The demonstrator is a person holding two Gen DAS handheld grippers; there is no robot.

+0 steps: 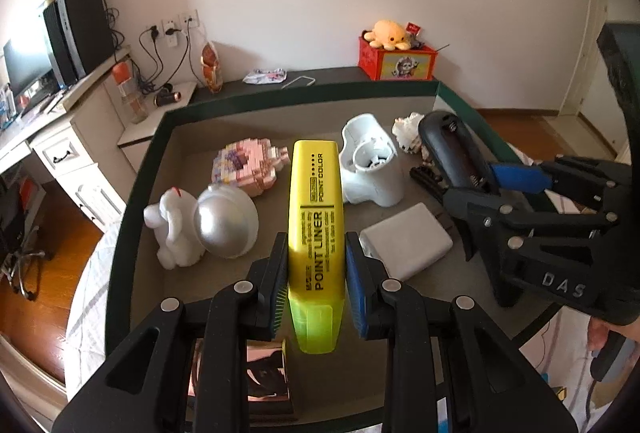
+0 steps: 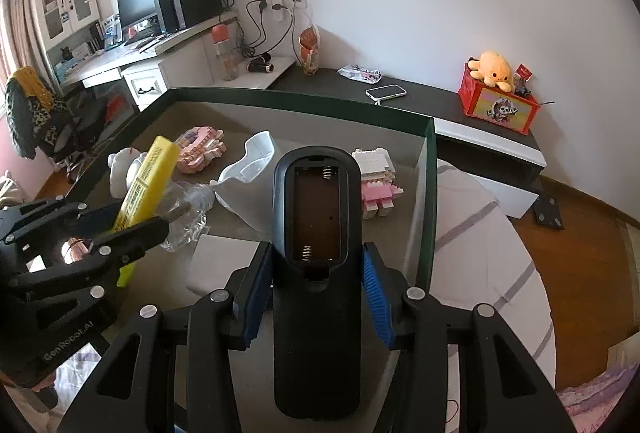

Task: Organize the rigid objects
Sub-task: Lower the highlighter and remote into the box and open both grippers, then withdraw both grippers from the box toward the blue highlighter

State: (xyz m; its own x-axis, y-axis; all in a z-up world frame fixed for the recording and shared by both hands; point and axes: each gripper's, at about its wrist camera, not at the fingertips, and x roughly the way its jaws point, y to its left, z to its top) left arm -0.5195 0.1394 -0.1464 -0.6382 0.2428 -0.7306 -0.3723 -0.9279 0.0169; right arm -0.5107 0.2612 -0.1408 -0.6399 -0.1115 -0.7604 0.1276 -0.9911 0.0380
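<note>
My left gripper (image 1: 316, 269) is shut on a yellow highlighter (image 1: 316, 217), held above the green-rimmed tray (image 1: 280, 99). The highlighter (image 2: 146, 181) and left gripper (image 2: 132, 229) also show at the left of the right wrist view. My right gripper (image 2: 318, 285) is shut on a black remote (image 2: 316, 233) with its battery bay open and empty, held over the tray's (image 2: 304, 101) right part. In the left wrist view the remote (image 1: 452, 153) and right gripper (image 1: 516, 181) are at the right.
In the tray lie a white rabbit figure (image 1: 172, 229), a silver dome (image 1: 228, 225), a pink block model (image 1: 252, 165), a white plastic housing (image 1: 370, 165), a white adapter (image 1: 404, 241), a shell (image 1: 406, 129) and a copper box (image 1: 264, 377). A phone (image 2: 386, 92) lies on the dark shelf behind.
</note>
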